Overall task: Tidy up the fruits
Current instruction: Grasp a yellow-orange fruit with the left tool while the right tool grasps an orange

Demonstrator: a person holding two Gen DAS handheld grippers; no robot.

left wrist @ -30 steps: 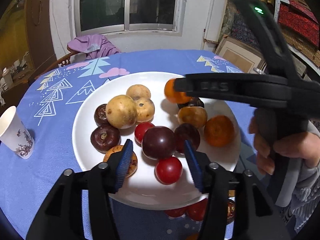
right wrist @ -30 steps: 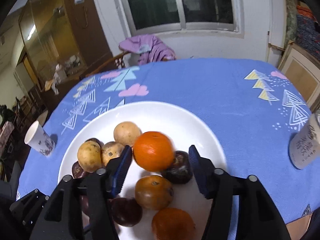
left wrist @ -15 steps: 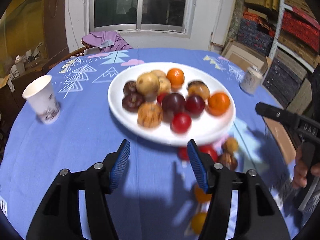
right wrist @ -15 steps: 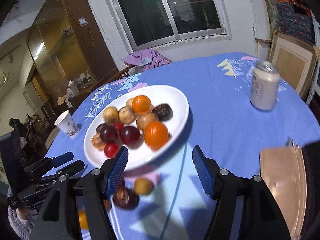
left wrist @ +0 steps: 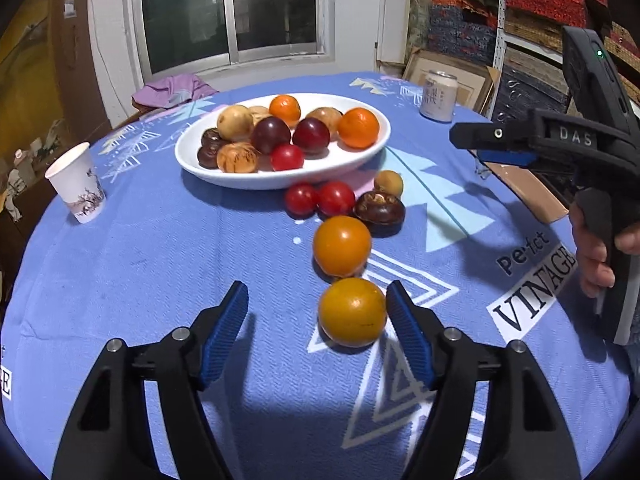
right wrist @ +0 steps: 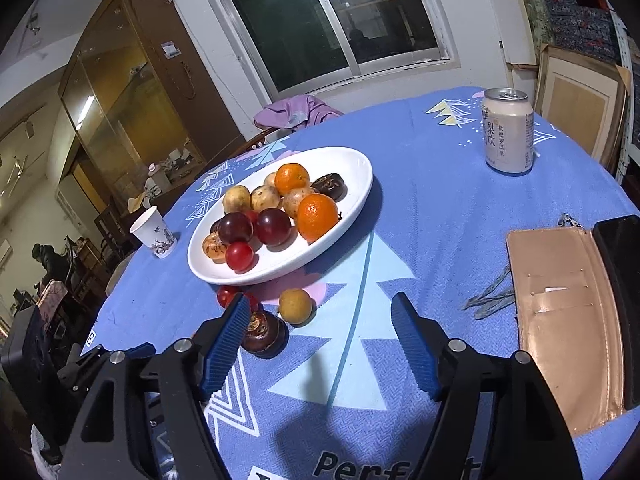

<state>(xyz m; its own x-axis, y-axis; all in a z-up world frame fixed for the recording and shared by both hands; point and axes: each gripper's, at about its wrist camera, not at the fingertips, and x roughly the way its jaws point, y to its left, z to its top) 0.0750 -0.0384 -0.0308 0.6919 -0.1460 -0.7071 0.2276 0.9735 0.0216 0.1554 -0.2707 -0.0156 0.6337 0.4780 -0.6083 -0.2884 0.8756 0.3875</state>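
A white plate (left wrist: 280, 181) (right wrist: 224, 278) holds several fruits: oranges, dark plums, tan and brown ones. On the blue cloth in front of it lie two red fruits (left wrist: 318, 199), a small tan fruit (left wrist: 388, 184) (right wrist: 295, 306), a dark brown fruit (left wrist: 380, 208) (right wrist: 262, 334) and two oranges. The nearer orange (left wrist: 352, 312) rests between the opening jaws of my left gripper (left wrist: 316, 300), close to the right pad and not squeezed. My right gripper (right wrist: 320, 308) (left wrist: 472, 140) hovers over the cloth, its jaws opening and its pads touching nothing. The tan and brown fruits lie below its left finger.
A paper cup (left wrist: 76, 188) (right wrist: 154, 232) stands left of the plate and a drink can (left wrist: 438, 96) (right wrist: 508, 130) at the back right. A tan wallet (right wrist: 568, 320) and a black phone (right wrist: 620, 280) lie at the right edge. A purple garment (right wrist: 296, 112) drapes a chair behind the table.
Both grippers have pulled back from over the plate toward the near side of the table, and their jaws stand wider. The loose fruits on the cloth have come into view.
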